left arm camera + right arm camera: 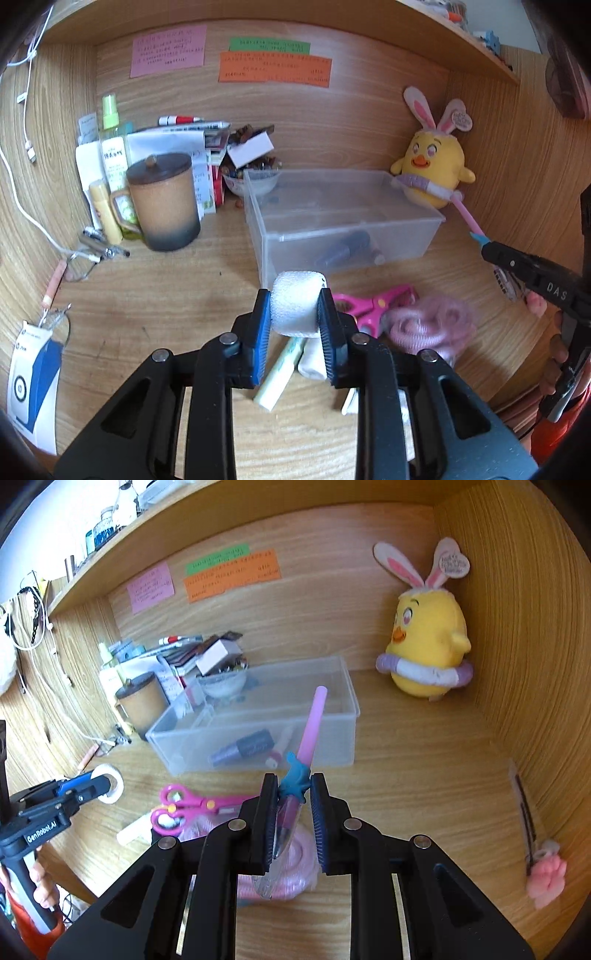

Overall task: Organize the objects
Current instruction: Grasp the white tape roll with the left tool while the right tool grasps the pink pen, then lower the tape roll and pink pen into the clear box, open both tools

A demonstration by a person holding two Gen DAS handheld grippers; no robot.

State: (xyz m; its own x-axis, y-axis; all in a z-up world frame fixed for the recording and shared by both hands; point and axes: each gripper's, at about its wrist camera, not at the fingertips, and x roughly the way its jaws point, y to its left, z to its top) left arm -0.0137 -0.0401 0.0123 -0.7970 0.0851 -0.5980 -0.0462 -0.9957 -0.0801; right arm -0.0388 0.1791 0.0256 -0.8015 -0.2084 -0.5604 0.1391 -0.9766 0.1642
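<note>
My left gripper (295, 310) is shut on a white tape roll (295, 306), held above the desk in front of the clear plastic box (406, 214); it also shows in the right wrist view (109, 777). My right gripper (293, 794) is shut on a pink pen (312, 723) with a teal figure, held in front of the clear box (347, 701). The pen (467, 216) points toward the box in the left wrist view. The box holds a dark marker (243, 751) and a small white item.
Pink scissors (373, 304), a pink coiled cord (432, 325) and a pale green tube (280, 373) lie on the desk. A brown lidded mug (162, 199) and clutter stand back left. A yellow chick plush (428, 642) sits back right. A pink-topped pen (532, 834) lies by the right wall.
</note>
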